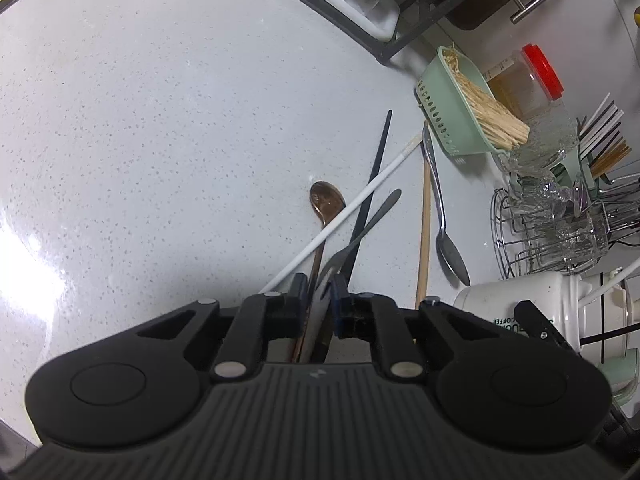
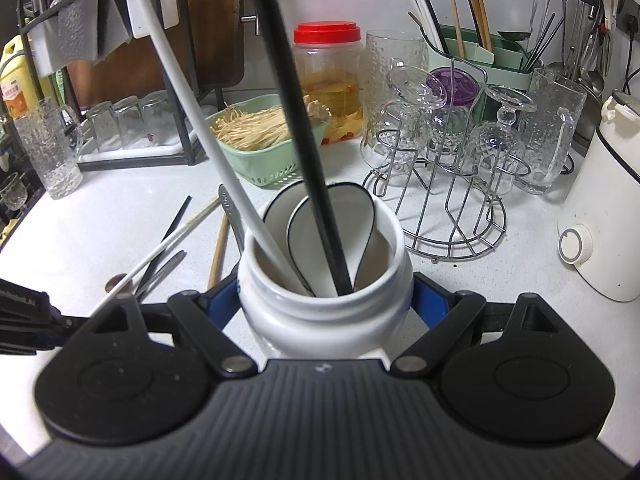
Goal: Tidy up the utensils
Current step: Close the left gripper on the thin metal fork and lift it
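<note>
The pale speckled surface (image 1: 160,128) fills most of the left wrist view. In the right wrist view a white ceramic jar (image 2: 326,280) stands on it at six o'clock. The right gripper (image 2: 326,300) is clamped around the jar, its blue pads pressed to either side of the jar's body. In the jar stand a white chopstick (image 2: 208,128) leaning toward eleven o'clock, a black chopstick (image 2: 296,120) leaning toward twelve, and two white black-rimmed spoons (image 2: 332,216). A wire glass rack (image 2: 440,184) stands at two o'clock of the jar and a green basket (image 2: 264,140) of pale strands at eleven.

The loose utensils lie at nine o'clock of the jar. In the left wrist view the left gripper (image 1: 318,300) is clenched on a steel fork (image 1: 360,232), whose handle runs toward one o'clock. Crossing beside it lie another white chopstick (image 1: 360,196), another black chopstick (image 1: 376,172) and a copper spoon (image 1: 326,200). A wooden chopstick (image 1: 425,224) and a steel spoon (image 1: 442,208) lie at three o'clock of them.
</note>
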The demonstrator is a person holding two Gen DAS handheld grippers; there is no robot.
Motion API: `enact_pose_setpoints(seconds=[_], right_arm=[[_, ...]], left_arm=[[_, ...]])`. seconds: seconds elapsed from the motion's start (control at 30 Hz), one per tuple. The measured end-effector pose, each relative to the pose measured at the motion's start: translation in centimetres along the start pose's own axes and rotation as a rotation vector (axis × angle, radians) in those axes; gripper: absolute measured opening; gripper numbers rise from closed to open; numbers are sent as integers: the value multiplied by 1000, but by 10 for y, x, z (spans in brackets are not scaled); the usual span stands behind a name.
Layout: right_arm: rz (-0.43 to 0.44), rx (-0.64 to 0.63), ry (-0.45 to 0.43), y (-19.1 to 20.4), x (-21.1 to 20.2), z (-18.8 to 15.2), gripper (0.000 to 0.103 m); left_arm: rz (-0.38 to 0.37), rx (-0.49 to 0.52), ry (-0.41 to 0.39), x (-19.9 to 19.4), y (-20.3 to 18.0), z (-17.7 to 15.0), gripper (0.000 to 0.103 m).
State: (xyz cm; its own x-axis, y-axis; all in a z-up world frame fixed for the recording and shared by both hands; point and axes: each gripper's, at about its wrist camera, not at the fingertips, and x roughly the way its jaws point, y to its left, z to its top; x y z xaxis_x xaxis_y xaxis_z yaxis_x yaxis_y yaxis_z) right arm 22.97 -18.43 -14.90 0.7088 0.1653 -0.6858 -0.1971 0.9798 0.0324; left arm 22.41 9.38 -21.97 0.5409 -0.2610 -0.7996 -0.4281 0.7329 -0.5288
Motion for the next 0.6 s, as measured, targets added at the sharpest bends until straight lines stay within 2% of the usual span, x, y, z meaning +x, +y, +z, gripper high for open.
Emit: enact_pose_setpoints(seconds=[0.17, 0.6], right_arm=[[3, -3, 0, 0, 0, 0, 90], [27, -28, -13, -3, -1, -2, 90]], left_arm=[[13, 57, -7, -2, -10, -2, 4], [39, 199, -42, -28, -47, 0, 2]])
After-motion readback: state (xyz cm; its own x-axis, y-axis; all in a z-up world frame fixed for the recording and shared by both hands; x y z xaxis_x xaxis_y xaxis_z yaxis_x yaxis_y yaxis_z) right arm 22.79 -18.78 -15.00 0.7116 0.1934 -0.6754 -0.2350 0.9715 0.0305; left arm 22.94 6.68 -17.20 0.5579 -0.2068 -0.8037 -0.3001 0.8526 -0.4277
